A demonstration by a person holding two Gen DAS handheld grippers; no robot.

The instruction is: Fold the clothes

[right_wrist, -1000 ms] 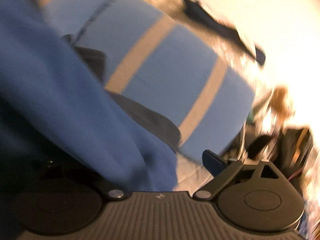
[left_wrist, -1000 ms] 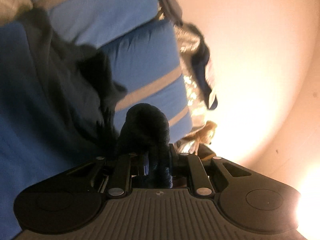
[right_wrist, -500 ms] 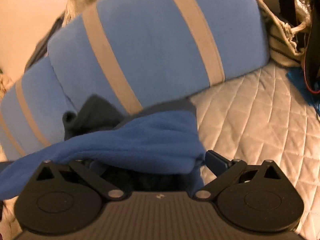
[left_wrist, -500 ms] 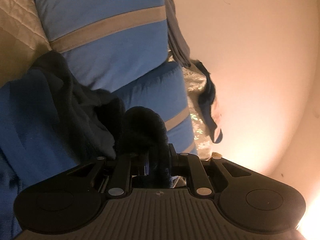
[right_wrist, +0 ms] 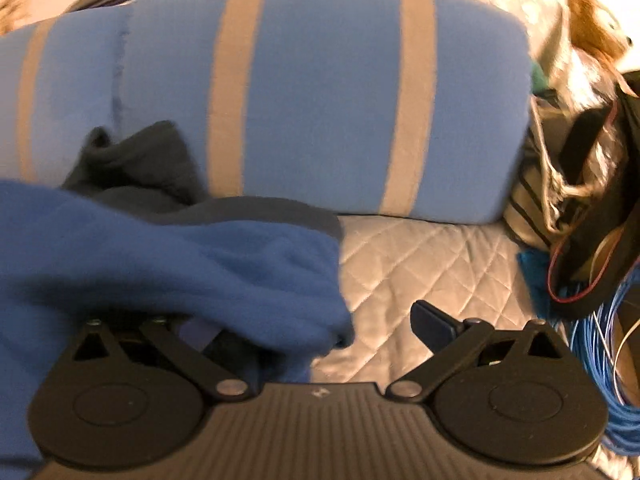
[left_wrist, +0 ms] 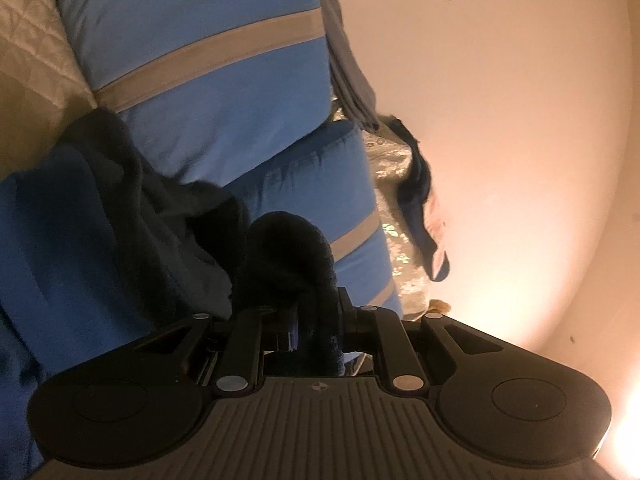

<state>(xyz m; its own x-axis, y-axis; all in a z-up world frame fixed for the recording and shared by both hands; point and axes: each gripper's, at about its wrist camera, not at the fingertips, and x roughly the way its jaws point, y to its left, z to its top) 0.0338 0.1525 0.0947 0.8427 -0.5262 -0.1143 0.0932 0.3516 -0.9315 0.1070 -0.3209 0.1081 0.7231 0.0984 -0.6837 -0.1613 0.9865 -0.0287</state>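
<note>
A blue fleece garment (right_wrist: pixel 168 264) with a dark grey lining (right_wrist: pixel 136 168) lies on the quilted bed. In the left wrist view the same garment (left_wrist: pixel 60 240) spreads at the left. My left gripper (left_wrist: pixel 314 320) is shut on a dark bunched fold of the garment (left_wrist: pixel 288 256). My right gripper (right_wrist: pixel 320 328) is open; its right finger (right_wrist: pixel 434 322) stands free over the quilt, while the left finger is hidden under the blue fleece draped over it.
Two blue pillows with tan stripes (right_wrist: pixel 320 92) lie behind the garment on the beige quilted cover (right_wrist: pixel 420 264). A dark bag (right_wrist: pixel 592 208), blue cable coils (right_wrist: pixel 600 340) and a plush toy (right_wrist: pixel 596 28) sit at the right. A pale wall (left_wrist: pixel 500 120) is beyond.
My right gripper swung from a tilted, blurred view to level over the bed, and the blue fleece now lies lower across its left side. The left gripper turned slightly, still clamping the fold.
</note>
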